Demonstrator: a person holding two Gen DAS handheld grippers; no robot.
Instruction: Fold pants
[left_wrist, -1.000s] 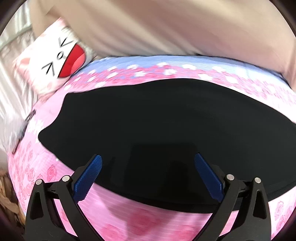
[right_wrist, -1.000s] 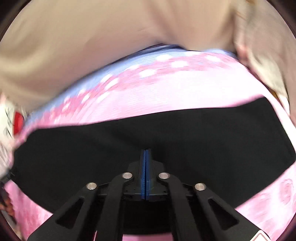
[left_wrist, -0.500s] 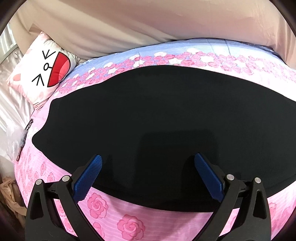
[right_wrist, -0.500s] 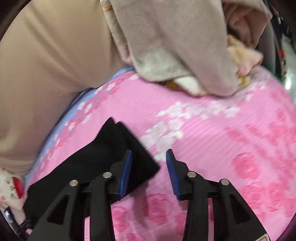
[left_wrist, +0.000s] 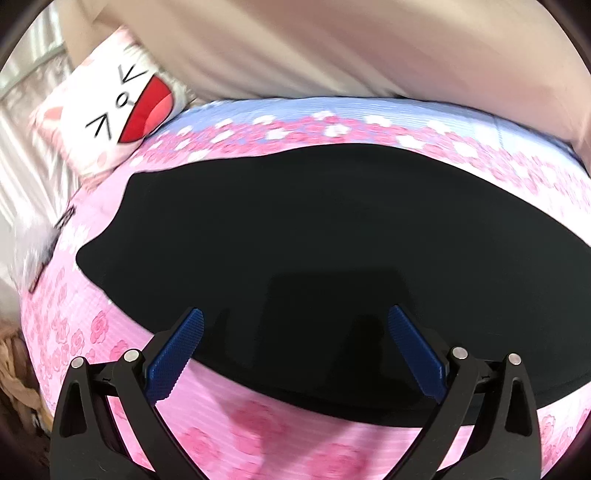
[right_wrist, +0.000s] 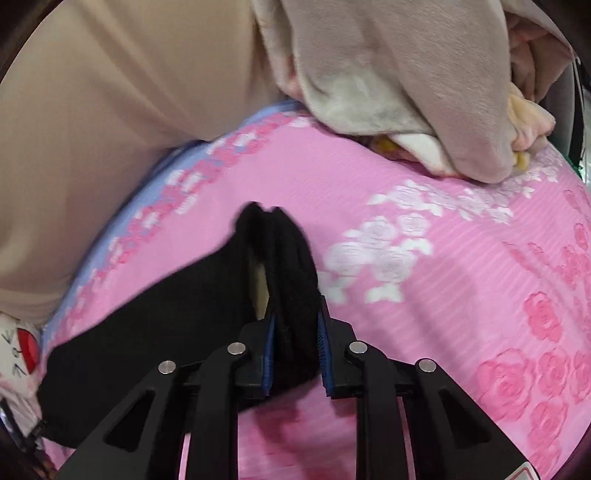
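The black pants lie flat across the pink rose-print bed sheet. My left gripper hangs open over their near edge, its blue pads wide apart and nothing between them. In the right wrist view the pants stretch off to the left. Their end is bunched upright between the pads of my right gripper, whose jaws are closing and press on the fabric. A pale lining or tag shows in the fold just ahead of the pads.
A cartoon-cat pillow lies at the bed's far left corner. A beige padded surface rises behind the bed. A heap of grey-beige blankets sits on the sheet beyond the right gripper. Bare sheet lies to its right.
The right gripper's jaws have narrowed from part open onto the pants' end, which now stands bunched between the pads. The left wrist view has swung a little and blurred; its jaws stay open.
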